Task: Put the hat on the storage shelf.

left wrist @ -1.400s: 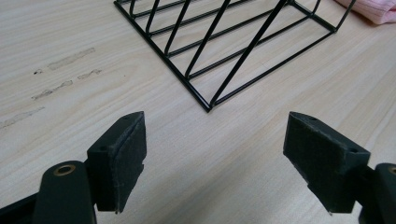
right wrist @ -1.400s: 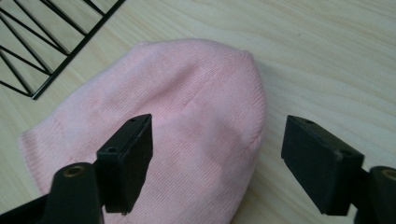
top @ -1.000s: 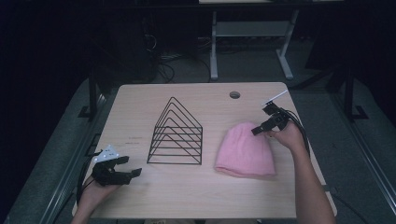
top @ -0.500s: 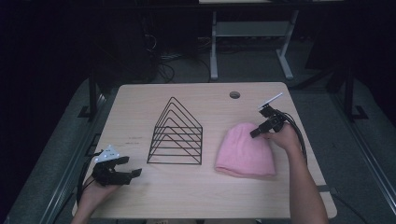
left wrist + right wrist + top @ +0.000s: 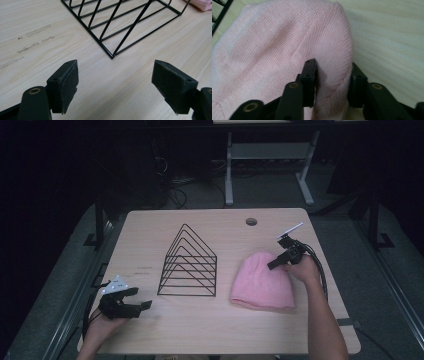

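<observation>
High view: a pink beanie [image 5: 262, 282] lies flat on the worktop [image 5: 220, 330], right of a black wire rack [image 5: 189, 265]; the right gripper [image 5: 276, 264] sits at its crown edge; the left gripper [image 5: 141, 306] rests near the front-left corner. Left gripper view: jaws wide, nothing between them. Right gripper view: jaws have just been closing and now pinch a fold of the beanie's crown; the grasp looks in hand; next calls for a lift.

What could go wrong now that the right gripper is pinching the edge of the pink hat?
The right gripper has just been closing on a fold at the hat's edge; a pinch that small may slip out on lifting. The limp hat could also drag and snag on the wire rack standing close beside it.
</observation>
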Action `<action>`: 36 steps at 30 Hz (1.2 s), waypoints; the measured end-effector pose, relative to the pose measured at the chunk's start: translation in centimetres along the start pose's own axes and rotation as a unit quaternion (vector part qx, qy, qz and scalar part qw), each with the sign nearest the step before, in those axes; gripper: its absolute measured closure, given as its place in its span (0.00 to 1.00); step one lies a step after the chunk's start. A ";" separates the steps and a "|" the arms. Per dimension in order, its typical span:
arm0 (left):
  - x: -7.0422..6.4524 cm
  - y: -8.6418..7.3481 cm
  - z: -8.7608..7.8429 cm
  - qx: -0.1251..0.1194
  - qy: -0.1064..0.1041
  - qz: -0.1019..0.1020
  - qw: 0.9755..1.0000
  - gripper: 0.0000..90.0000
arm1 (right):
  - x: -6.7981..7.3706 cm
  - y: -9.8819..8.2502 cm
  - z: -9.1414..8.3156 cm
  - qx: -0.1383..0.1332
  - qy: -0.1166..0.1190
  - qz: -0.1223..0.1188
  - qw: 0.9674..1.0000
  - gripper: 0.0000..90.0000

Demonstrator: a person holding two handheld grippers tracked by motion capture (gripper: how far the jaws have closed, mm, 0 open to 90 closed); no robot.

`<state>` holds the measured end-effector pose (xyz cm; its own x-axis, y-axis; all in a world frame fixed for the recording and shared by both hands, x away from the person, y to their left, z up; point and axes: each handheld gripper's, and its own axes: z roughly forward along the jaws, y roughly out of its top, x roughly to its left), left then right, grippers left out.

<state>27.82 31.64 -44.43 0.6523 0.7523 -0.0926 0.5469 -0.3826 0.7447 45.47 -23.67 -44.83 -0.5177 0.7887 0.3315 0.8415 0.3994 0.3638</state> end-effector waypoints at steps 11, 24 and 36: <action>-0.1 0.0 0.2 0.000 -0.002 -0.006 1.000 0.24 | -0.7 -0.7 -0.8 -0.018 0.036 0.013 0.999 0.85; -0.2 -0.1 0.3 0.007 -0.005 -0.004 1.000 0.24 | -0.9 -1.9 -2.8 -0.061 0.063 0.008 0.996 0.87; 0.2 0.2 -0.4 0.001 -0.021 -0.012 1.000 0.25 | -0.1 -3.3 -7.7 -0.109 0.067 -0.015 0.992 0.87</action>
<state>27.82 31.89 -44.09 0.6608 0.7380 -0.1371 0.5633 -0.3668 0.7404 41.54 -28.63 -39.37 -0.5698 0.7028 0.4260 0.7799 0.2990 0.5499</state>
